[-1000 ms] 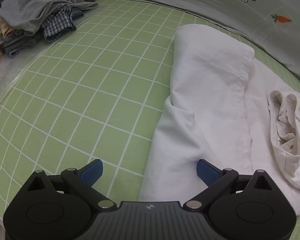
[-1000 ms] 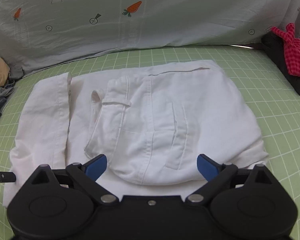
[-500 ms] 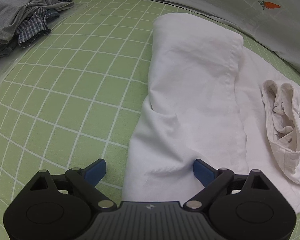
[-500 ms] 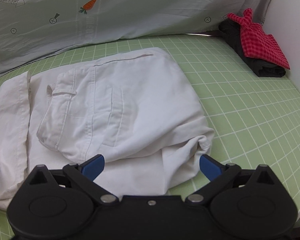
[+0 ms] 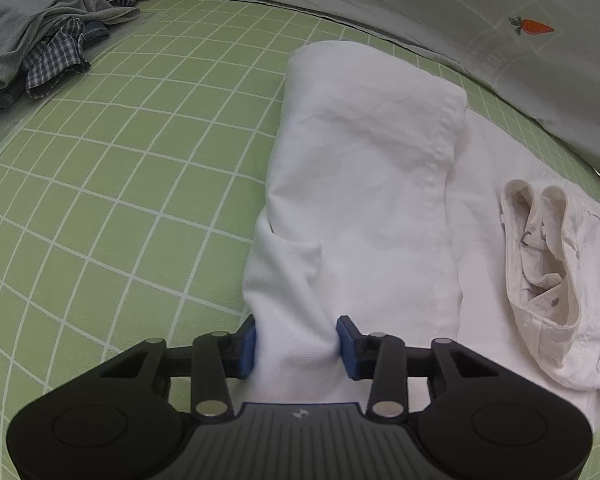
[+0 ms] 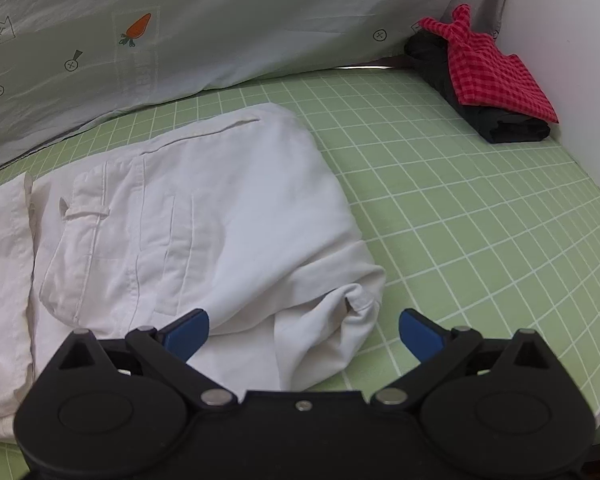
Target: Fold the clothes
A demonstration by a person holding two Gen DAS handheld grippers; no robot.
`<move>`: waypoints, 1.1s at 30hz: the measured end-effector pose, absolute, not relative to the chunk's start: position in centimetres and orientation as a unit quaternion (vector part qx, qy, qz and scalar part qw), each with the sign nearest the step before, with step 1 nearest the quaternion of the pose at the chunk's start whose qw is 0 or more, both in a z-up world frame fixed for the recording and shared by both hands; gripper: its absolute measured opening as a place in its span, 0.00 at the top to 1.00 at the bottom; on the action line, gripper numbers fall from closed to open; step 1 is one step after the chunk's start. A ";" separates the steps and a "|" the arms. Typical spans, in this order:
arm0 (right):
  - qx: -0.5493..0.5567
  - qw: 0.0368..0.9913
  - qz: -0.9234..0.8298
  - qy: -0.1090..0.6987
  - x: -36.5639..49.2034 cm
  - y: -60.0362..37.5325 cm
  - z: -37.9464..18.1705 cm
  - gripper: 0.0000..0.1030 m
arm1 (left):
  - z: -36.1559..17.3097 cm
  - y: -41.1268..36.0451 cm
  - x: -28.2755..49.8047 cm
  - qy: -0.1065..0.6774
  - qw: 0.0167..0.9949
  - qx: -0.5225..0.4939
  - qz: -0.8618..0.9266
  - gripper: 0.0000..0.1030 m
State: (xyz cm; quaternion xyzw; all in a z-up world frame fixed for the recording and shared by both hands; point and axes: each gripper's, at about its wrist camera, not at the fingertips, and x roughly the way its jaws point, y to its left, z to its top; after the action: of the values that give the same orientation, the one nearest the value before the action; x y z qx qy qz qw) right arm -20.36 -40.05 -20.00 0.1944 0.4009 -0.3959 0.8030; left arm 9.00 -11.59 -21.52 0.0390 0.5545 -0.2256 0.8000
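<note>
White trousers [image 5: 360, 184] lie folded on a green grid mat [image 5: 120, 200], the waistband [image 5: 548, 272] at the right in the left wrist view. My left gripper [image 5: 296, 346] is closing its jaws on the near left edge of the folded leg; the cloth is bunched between the blue pads [image 5: 247, 346], which press on it. In the right wrist view the trousers [image 6: 204, 216] show their back pocket. Over their near right corner my right gripper [image 6: 304, 332] stands open, with that crumpled corner between its fingers but untouched.
A heap of grey and checked clothes [image 5: 40, 40] sits at the mat's far left. A red checked cloth on a folded black garment [image 6: 492, 80] lies at the far right by a white wall [image 6: 580, 80]. A grey carrot-print sheet [image 6: 180, 40] borders the back.
The left jaws have gone from wide open to pinched on the trousers' edge. The right gripper has slid to the right along the trousers to their right corner, still open.
</note>
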 end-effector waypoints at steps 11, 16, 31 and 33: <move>0.227 0.801 -0.401 0.382 -22.1 -44.2 -20.5 0.01 | -14.5 -16.0 6.6 0.502 0.807 -0.031 -0.309 0.86; 0.249 0.793 -0.414 0.371 -24.0 -47.2 -20.9 0.01 | -11.2 -22.8 3.6 0.468 0.787 -0.048 -0.399 0.87; 0.290 0.762 -0.455 0.358 -28.0 -59.3 -23.6 0.01 | -23.0 -40.3 -2.6 0.588 0.682 0.016 -0.435 0.82; 0.295 0.762 -0.447 0.364 -27.4 -60.8 -24.2 0.01 | -23.5 -40.2 -1.8 0.604 0.678 -0.012 -0.418 0.80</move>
State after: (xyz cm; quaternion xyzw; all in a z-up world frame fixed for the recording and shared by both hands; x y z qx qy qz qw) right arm -27.42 -60.82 -24.15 0.2949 0.3643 -0.4475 0.7616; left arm -1.82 -40.17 -23.53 -0.0119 0.6039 -0.4183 0.6784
